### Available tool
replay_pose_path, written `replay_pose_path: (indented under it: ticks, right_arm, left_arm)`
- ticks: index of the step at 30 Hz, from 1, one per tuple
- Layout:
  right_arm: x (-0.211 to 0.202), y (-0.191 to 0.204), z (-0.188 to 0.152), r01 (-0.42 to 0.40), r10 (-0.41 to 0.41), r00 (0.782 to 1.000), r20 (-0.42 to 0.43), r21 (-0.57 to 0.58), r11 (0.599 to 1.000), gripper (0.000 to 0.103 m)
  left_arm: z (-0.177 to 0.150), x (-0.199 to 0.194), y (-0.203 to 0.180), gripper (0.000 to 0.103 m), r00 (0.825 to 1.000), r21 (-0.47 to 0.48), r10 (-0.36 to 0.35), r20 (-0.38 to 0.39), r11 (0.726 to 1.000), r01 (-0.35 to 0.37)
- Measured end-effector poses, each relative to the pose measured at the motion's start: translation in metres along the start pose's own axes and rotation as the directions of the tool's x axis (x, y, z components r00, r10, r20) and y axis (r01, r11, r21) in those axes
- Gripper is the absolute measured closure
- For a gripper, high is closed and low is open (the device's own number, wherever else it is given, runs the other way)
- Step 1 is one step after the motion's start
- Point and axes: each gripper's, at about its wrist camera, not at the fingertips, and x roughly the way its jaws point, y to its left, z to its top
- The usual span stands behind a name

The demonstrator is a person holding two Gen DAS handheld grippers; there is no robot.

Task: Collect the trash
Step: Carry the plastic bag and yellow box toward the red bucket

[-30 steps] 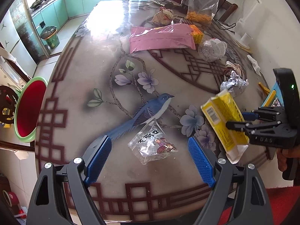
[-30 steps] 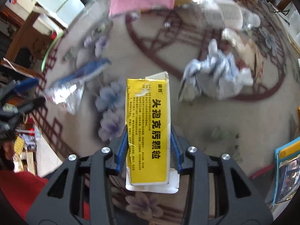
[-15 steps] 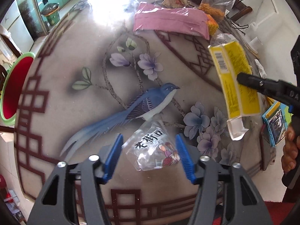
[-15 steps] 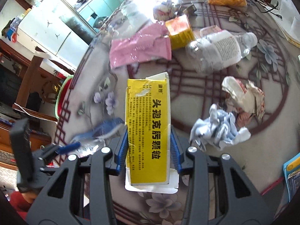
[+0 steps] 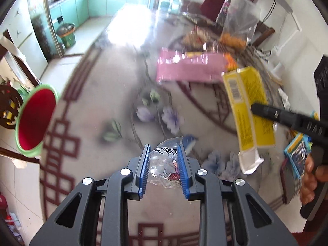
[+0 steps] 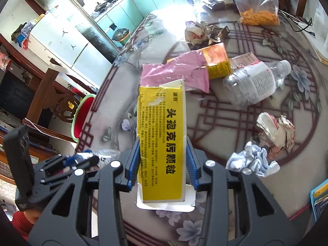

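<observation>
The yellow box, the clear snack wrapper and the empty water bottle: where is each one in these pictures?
yellow box (image 6: 161, 135): right wrist view, middle of its printed face.
clear snack wrapper (image 5: 164, 165): left wrist view, crinkled middle between the blue pads.
water bottle (image 6: 259, 81): right wrist view, on its white label.

glossy clear plastic wrapper (image 5: 164, 164), matt yellow cardboard box (image 6: 162, 143), shiny tabletop (image 6: 225, 123)

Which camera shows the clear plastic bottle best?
The right wrist view: the plastic bottle lies on its side on the table, label and cap sharp. In the blurred left wrist view I cannot make it out.
</observation>
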Motion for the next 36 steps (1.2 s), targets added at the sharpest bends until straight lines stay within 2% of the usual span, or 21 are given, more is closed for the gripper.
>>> replay_pose_path:
  ticks: [10,17,22,36]
  right_arm:
    - [-0.008,0.017,0.010,0.031,-0.029,0.999,0.033,-0.051,0.998,0.064]
    - [-0.014,0.033,0.022,0.054,-0.048,0.997,0.068,-0.092,0.994,0.064]
    - [-0.016,0.048,0.029,0.063,-0.054,0.995,0.085,-0.112,0.992,0.064]
    - [-0.006,0.102,0.036,0.097,-0.084,0.990,0.110,-0.116,0.988,0.064]
  left_arm:
    - [0.021,-0.025,0.011,0.079,0.995,-0.026,0.040,0.090,0.999,-0.037]
    - [0.036,-0.044,0.026,0.079,0.985,-0.040,0.079,0.156,0.997,-0.073]
    - [0.048,-0.057,0.040,0.079,0.978,-0.050,0.079,0.194,0.996,-0.071]
    - [0.068,-0.075,0.082,0.079,0.974,-0.021,0.067,0.218,0.998,-0.064]
